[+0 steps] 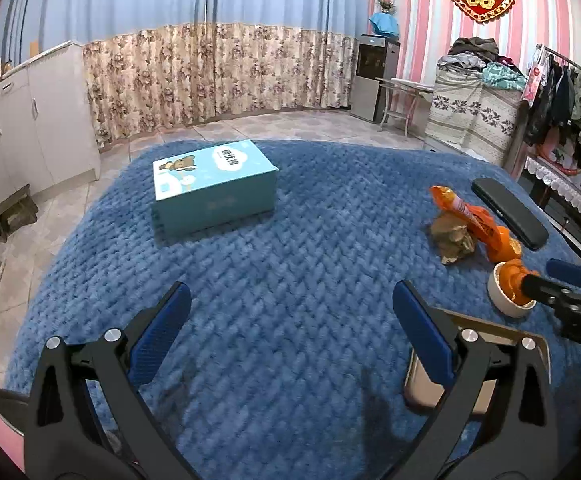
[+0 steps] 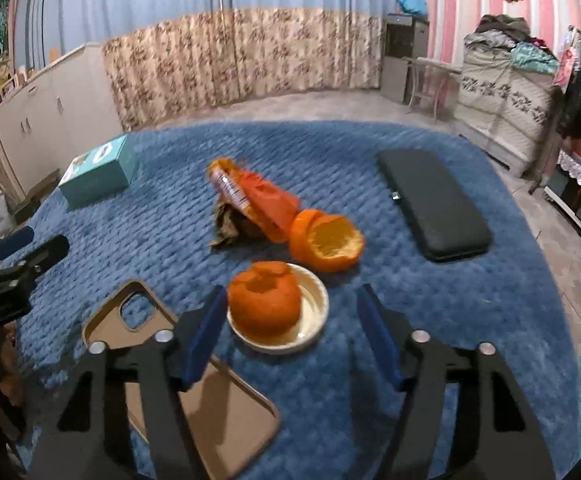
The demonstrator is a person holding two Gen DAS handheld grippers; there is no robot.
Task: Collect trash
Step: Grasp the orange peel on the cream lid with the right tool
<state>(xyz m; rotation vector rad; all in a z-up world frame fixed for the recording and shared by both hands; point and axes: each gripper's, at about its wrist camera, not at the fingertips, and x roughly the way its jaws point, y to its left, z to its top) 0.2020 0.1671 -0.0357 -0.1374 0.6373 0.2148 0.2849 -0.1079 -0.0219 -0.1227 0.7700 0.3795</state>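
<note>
Surface: I'm over a round worktop (image 2: pixel 430 320) under a blue knitted cover.
Trash in sight: orange peel (image 2: pixel 326 244), hollow side up; an orange wrapper (image 2: pixel 254 196) leaning over a crumpled brown scrap (image 2: pixel 230 226). All three bunch together mid-worktop.
Not trash, I judge: the partly peeled orange (image 2: pixel 264 304) in its white dish (image 2: pixel 314 320), a phone case (image 2: pixel 194 392), a black case (image 2: pixel 434 204), a teal box (image 1: pixel 212 188).
Key relation: the peel lies straight ahead of my right hand-held gripper (image 2: pixel 292 332), just beyond the dish, which sits between its fingers and the peel. The wrapper's long axis runs away and to the left from the peel.
Nearer arm: the right one, clearly; from the left view the pile sits well off to the right.
Right hand-held gripper: jaws spread wide, holding nothing, its left finger hanging just beside the fruit; contact I can't tell.
Left hand-held gripper (image 1: pixel 290 316): also wide apart and empty, hovering over bare cover.
Next call: I'd reach right over the dish for the peel, taking care not to nudge the fruit.
</note>
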